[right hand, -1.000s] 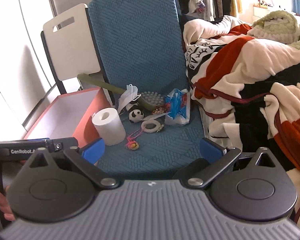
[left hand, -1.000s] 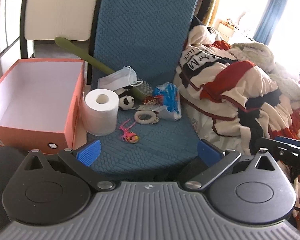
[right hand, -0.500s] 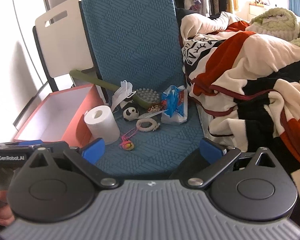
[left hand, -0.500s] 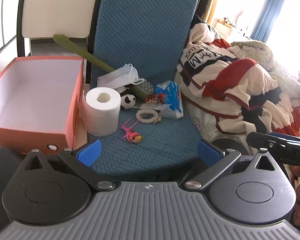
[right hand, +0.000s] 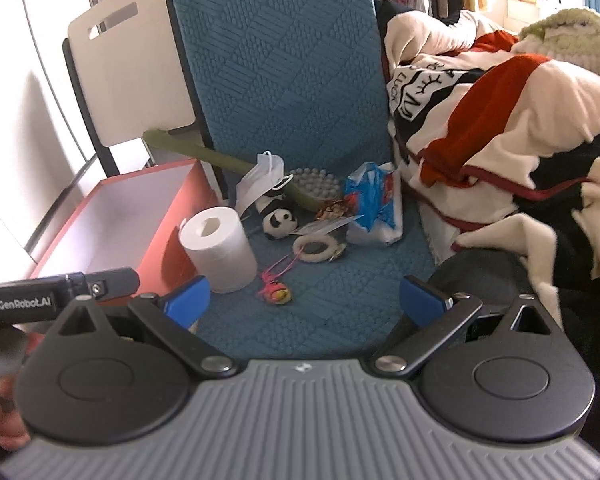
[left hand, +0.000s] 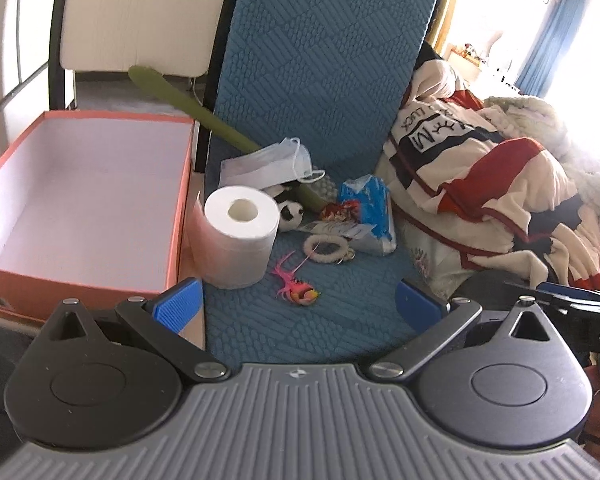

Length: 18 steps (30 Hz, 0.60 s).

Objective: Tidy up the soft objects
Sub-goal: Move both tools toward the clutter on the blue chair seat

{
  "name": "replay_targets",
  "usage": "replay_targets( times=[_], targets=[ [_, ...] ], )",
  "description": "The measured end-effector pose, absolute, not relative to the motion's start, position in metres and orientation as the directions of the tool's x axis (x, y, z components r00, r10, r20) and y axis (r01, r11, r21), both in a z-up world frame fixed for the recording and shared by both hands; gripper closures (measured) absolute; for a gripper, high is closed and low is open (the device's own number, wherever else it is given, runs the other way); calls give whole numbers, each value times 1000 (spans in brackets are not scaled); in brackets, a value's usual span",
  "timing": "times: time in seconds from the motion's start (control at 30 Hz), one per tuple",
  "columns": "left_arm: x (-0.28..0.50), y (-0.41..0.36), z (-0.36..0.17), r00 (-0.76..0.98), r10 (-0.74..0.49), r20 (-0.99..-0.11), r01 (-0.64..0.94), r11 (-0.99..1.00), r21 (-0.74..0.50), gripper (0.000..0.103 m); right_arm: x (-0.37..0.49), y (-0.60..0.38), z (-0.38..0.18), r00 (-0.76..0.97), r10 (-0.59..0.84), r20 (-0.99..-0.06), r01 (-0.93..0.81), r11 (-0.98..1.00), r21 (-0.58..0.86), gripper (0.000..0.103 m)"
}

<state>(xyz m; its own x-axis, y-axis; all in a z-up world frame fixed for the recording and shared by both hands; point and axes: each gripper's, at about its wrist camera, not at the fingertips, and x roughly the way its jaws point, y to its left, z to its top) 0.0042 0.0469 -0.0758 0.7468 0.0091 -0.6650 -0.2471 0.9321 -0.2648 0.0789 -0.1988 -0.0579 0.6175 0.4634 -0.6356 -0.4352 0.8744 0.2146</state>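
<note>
soft items: 7 small things clustered on the blue chair seat (left hand: 300,332), mid-seat toward the backrest
toilet roll (left hand: 238,236): 1, white, upright, hollow core facing up, at the seat's left edge just beside the box
panda plush (right hand: 279,221): 1, small, black and white, lying just right of the roll, partly under the mask
face mask (left hand: 268,165): 1, pale blue, crumpled, ear loops loose, draped over the green handle
tissue pack (left hand: 370,212): 1, blue and white plastic, opened, at the right of the cluster near the blanket
fluffy ring (left hand: 326,246): 1, cream, flat on the seat, with a small metal clip at its right
pink charm (left hand: 298,290): 1, pink with yellow and red, cord trailing up toward the ring, nearest the grippers
massage brush (right hand: 314,188): 1, long green handle, grey nubbed head resting at the seat back
box (left hand: 32,280): 1, orange outside, white inside, open top, nothing seen in it, left of the chair
blanket (left hand: 500,184): 1, cream, red and black, heaped to the right of the chair
left gripper (left hand: 298,308): blue fingers spread wide, holding nothing, hovering above the seat's front
right gripper (right hand: 306,300): fingers spread wide, holding nothing, same area
</note>
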Motion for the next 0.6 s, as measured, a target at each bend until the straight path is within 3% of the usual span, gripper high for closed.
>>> replay_targets(
  times=[0.6],
  targets=[
    [10, 28, -93, 732, 19, -681, -274, 924, -269, 0, 89, -214, -70, 607, 490, -625, -432, 864, 259, 0]
  ],
)
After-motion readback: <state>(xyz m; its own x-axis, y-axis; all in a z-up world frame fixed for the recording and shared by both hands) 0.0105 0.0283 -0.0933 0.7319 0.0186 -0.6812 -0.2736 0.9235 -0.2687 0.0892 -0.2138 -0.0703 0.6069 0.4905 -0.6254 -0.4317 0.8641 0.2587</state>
